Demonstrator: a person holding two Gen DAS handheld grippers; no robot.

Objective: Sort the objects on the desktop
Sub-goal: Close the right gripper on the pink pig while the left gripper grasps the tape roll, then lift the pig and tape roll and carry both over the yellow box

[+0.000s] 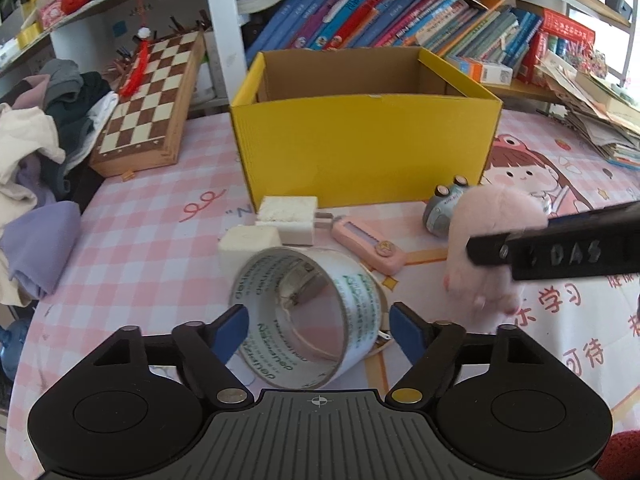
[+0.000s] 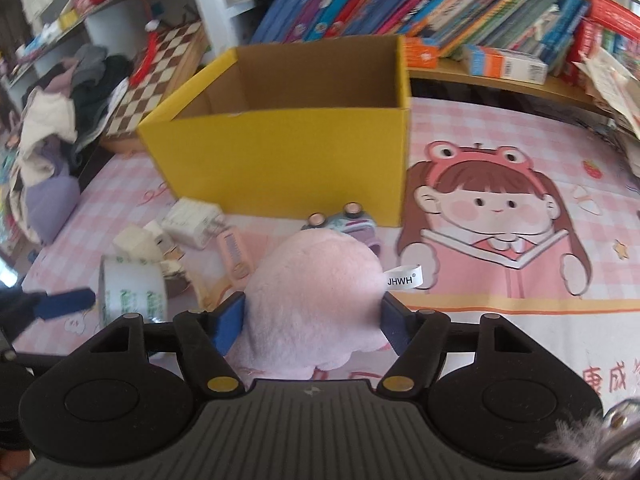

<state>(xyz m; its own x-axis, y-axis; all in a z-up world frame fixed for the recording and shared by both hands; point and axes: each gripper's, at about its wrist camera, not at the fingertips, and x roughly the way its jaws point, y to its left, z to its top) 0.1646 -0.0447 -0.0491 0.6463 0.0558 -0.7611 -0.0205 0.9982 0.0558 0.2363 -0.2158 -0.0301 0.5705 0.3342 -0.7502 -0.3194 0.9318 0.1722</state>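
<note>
Left wrist view: left gripper (image 1: 318, 326) with blue pads spread wide on either side of a roll of clear tape (image 1: 308, 314) lying on its side on a pink checked tablecloth (image 1: 152, 248); whether the pads touch the roll cannot be told. Just beyond the tape, two white chargers (image 1: 286, 220), the nearer one partly hidden by the roll, and a pink utility knife (image 1: 366, 246). Farther back, an open yellow cardboard box (image 1: 364, 148), its floor out of sight. To the right, a pink plush toy (image 1: 494, 248) partly covering a small grey-blue toy car (image 1: 442, 210), with a black finger of the other tool crossing in front. Right wrist view: right gripper (image 2: 312, 322) clamped on the plush toy (image 2: 316, 300), its right pad mostly buried in the fur; a white tag reading JHWH sticking out. Toy car (image 2: 344, 220) peeking above the plush, near the box (image 2: 280, 160). Chessboard (image 1: 154, 96), clothes heap (image 1: 44, 128) and leaning books (image 1: 380, 12) behind, blurred at the edges.
</note>
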